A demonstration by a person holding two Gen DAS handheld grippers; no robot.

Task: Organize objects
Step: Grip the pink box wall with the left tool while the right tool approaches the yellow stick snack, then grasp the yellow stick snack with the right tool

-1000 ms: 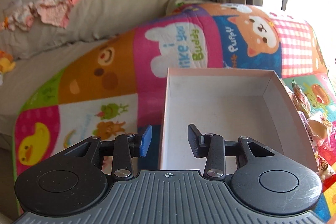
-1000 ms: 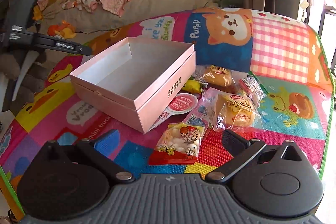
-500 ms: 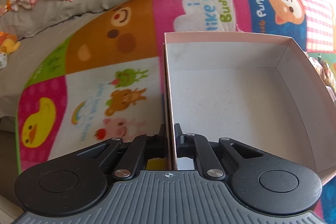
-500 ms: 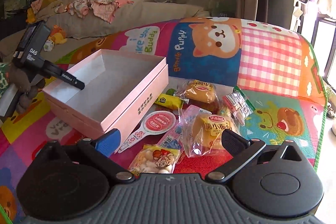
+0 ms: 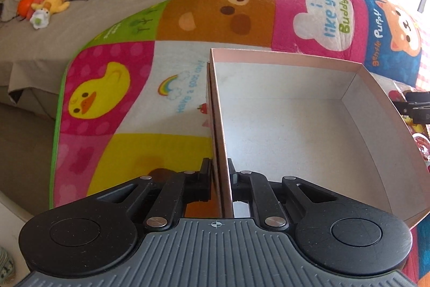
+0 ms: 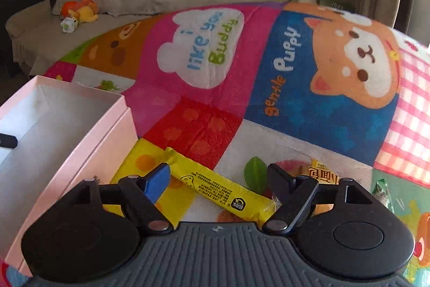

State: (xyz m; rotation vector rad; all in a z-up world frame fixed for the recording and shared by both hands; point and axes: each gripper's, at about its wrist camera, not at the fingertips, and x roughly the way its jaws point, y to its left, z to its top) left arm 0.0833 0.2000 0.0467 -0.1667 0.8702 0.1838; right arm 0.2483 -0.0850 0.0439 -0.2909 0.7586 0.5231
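Gripping 1 pink box (image 5: 309, 125) wall, L tongs (image 5: 218, 174); R tongs (image 6: 217, 176) closing round 1 yellow sachet (image 6: 215, 186).

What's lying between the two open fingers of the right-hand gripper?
A yellow stick packet lies slantwise on the play mat between the closing jaws of the right gripper, not yet pinched. The right wrist view shows it.

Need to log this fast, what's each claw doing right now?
Left claw: shut on the pink box wall.
Right claw: open but closing, yellow packet between its fingers, not gripped.
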